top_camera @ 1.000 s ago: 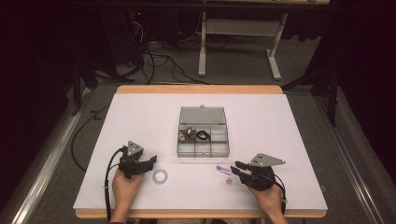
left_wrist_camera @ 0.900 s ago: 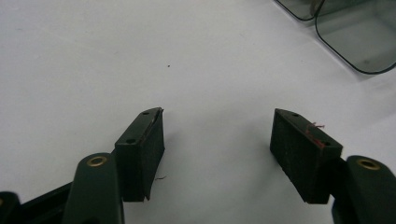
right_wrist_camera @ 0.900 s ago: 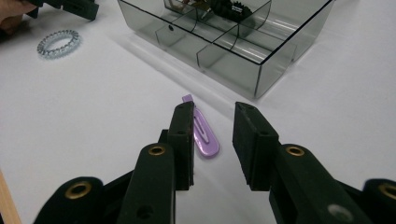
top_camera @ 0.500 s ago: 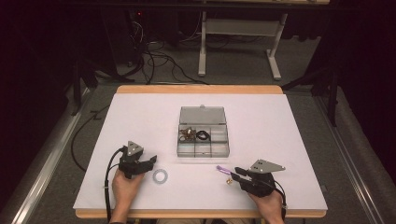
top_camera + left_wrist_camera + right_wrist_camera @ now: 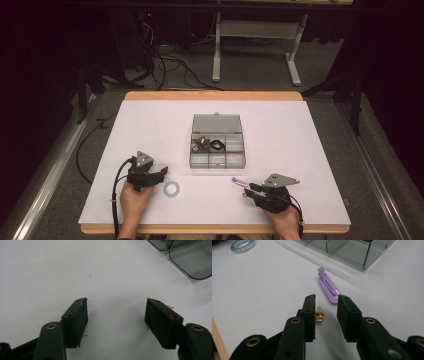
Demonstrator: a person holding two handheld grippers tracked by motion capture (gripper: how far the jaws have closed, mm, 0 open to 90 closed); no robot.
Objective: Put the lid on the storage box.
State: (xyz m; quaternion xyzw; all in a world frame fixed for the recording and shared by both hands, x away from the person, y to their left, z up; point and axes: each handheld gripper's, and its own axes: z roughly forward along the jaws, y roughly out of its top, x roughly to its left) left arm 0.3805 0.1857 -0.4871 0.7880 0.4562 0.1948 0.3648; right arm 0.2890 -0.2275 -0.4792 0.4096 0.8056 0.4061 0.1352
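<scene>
So the right hand-held gripper (image 5: 325,315) sits low on the white surface (image 5: 300,150) with its jaws partly spread, straddling a tiny amber bead-like piece (image 5: 319,315). It's tucked against the left jaw's inner face, nothing pinching it yet. Just beyond the tips lies a glossy purple hair clip (image 5: 328,287), flat metal, its long axis running away toward the clear plastic organizer box (image 5: 217,145). The left hand-held gripper (image 5: 116,320) is spread wide over bare surface, with a coiled clear hair tie (image 5: 171,188) just right of it.
</scene>
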